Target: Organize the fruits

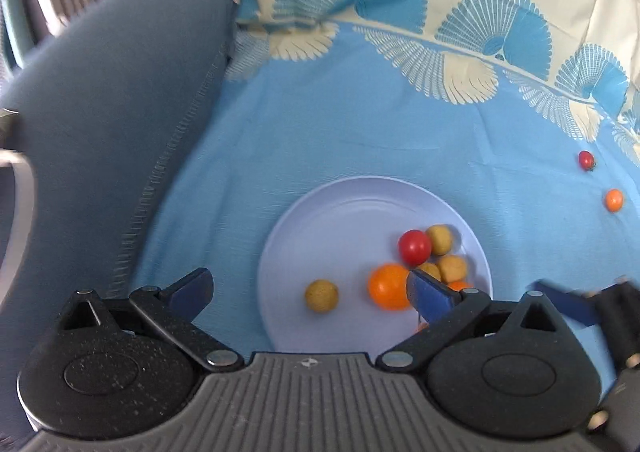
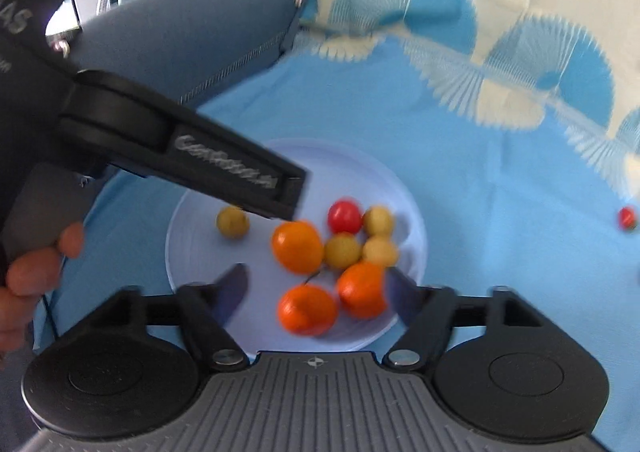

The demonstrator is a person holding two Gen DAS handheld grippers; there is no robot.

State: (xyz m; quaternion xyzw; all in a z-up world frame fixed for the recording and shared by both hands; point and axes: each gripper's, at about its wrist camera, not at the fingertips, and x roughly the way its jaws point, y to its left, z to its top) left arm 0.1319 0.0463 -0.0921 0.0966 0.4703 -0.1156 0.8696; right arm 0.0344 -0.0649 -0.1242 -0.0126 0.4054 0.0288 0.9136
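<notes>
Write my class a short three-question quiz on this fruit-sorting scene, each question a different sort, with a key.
1. True or false: the round pale-lilac plastic plate holds only orange fruits.
2. How many small red cherry tomatoes lie on the blue patterned cloth, off the plate?
3. The left gripper is: A open, B shut on a fruit.

Key:
1. False; yellow-green fruits and a red tomato lie there too.
2. One.
3. A.

Both wrist cameras look steeply down along their own fingers, close above a pale plate [image 1: 320, 212] on a blue cloth [image 1: 360, 124]. They share the plate and its fruit. In the right view the left gripper's body [image 2: 224, 168] enters from nine o'clock.
</notes>
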